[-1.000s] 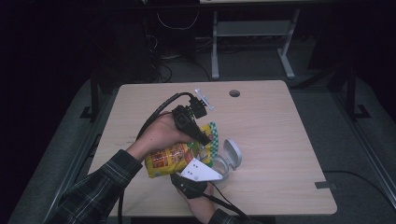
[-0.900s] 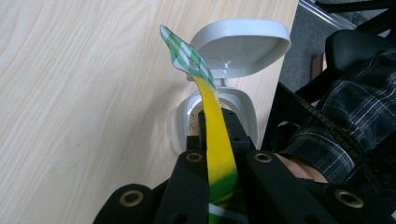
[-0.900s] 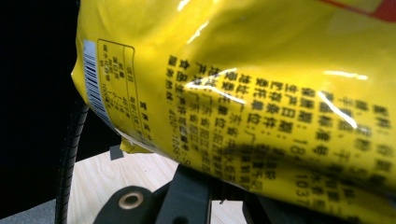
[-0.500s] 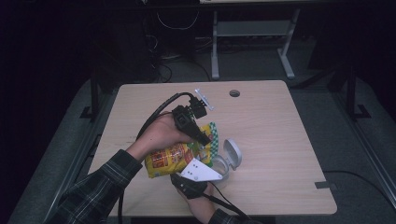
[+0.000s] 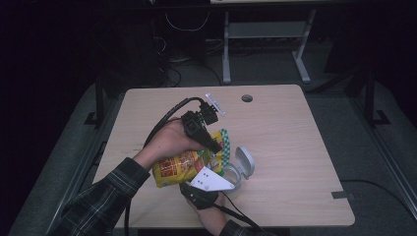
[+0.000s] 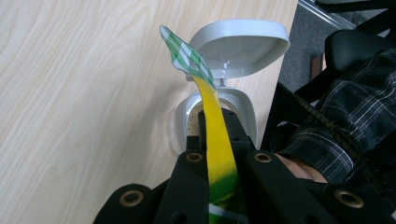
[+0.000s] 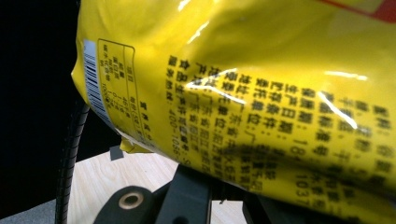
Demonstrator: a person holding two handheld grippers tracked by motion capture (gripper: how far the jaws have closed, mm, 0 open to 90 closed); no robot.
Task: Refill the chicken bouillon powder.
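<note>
- yellow bag: back panel, seen in the right gripper view, has rows of black Chinese print, upside down and too blurred to read
- digits "184" and "103" legible among that print, also "400-105" near the bag's lower edge
- barcode in a white strip at the bag's left edge, digits too small
- high view: red-and-yellow label on the bag's front, unreadable
</note>
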